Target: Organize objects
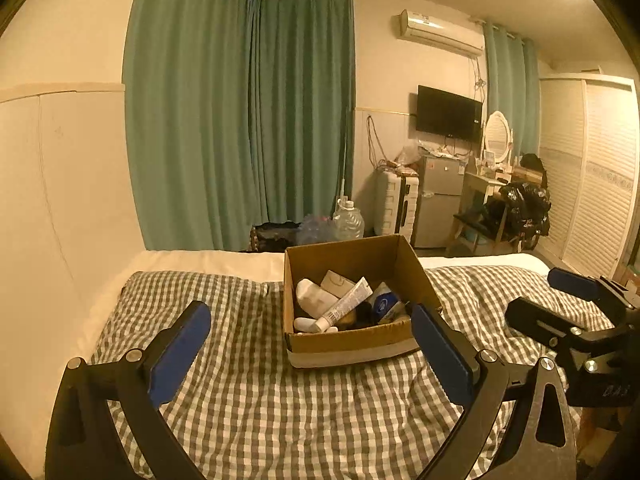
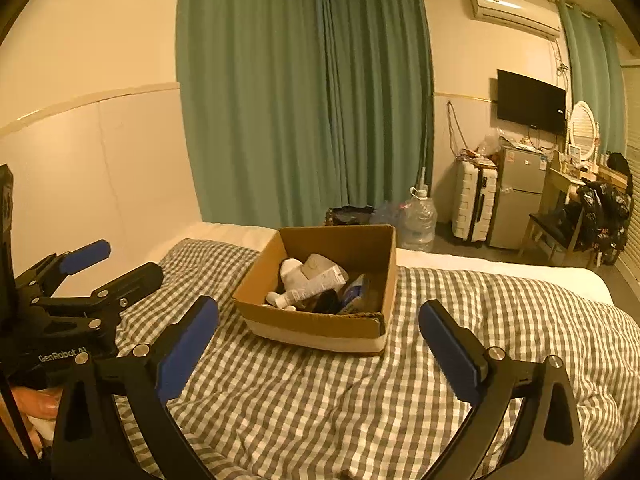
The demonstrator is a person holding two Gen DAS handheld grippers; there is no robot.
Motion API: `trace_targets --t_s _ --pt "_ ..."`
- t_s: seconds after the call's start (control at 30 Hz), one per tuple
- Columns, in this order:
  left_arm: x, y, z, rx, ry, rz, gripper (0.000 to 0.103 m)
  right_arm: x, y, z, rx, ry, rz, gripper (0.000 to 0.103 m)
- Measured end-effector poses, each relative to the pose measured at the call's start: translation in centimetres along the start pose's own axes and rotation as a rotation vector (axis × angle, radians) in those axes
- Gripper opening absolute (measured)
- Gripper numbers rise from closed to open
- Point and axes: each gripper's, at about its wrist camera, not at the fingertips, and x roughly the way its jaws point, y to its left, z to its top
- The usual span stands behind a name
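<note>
Both your left gripper (image 1: 311, 338) and right gripper (image 2: 319, 334) have fingers wide apart, holding nothing. The box (image 1: 352, 340) sits on the bed (image 1: 256, 400), tubes and bottles inside. Looks finished; next, check for strays.

Bedroom: bed (image 1: 256, 400), curtains (image 1: 240, 120), probably home.

Dim amber room light, fisheye-bent edges, sharp.

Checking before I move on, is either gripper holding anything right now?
No. The left gripper and right gripper are both open and empty.
</note>
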Motion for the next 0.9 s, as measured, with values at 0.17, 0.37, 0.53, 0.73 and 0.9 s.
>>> trace_targets --t_s 0.17,0.37,0.53,0.73,0.9 --pt "0.64 0.30 -0.67 -0.021 0.020 0.003 0.103 0.07 -0.18 -0.34 -0.005 0.004 -0.009 0.101" --pt "0.59 0.42 -0.76 -0.025 0.022 0.001 0.103 0.23 -0.06 -0.65 -0.017 0.007 -0.018 0.101" --pt "0.48 0.40 -0.70 -0.016 0.022 0.004 0.103 0.29 0.01 -0.84 -0.012 0.011 -0.015 0.101" --pt "0.03 0.28 -0.80 -0.017 0.029 0.005 0.103 -0.11 0.33 -0.93 -0.026 0.005 -0.021 0.101" --pt "-0.29 0.05 -0.94 -0.011 0.025 0.005 0.103 -0.28 0.37 -1.06 -0.027 0.002 -0.022 0.101"
